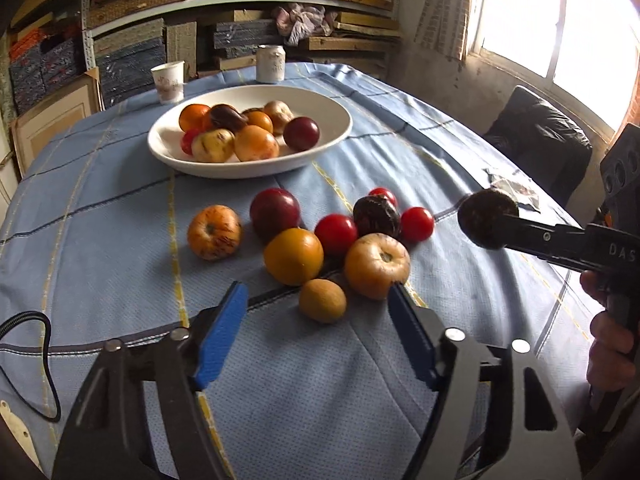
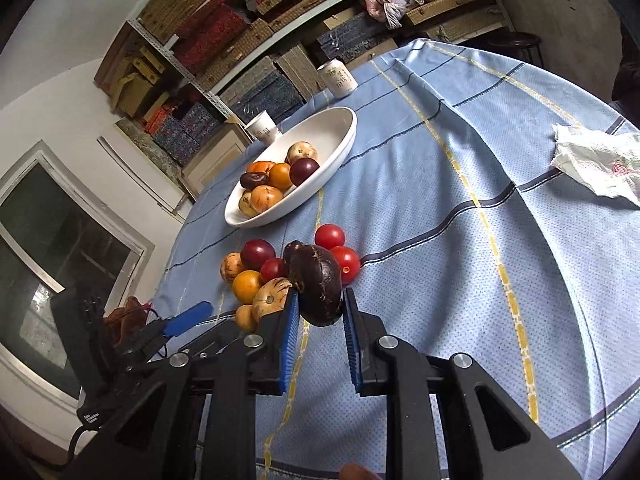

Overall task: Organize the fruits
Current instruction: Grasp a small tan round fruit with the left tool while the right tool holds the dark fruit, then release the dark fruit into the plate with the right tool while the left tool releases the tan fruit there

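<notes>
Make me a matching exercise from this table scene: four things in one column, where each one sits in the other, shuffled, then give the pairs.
Things
1. dark wrinkled fruit
2. small tan fruit
3. white bowl
4. drink can

Places
A. on the cloth, ahead of the left claw, between its open blue pads
B. at the table's far edge, beyond the bowl
C. clamped in the right claw
D. mid-table, holding several fruits

Pairs: 1-C, 2-A, 3-D, 4-B

Loose fruits (image 1: 304, 240) lie before the bowl (image 1: 320, 148) (cup (image 1: 168, 80) behind) on the table (image 1: 120, 240).
</notes>
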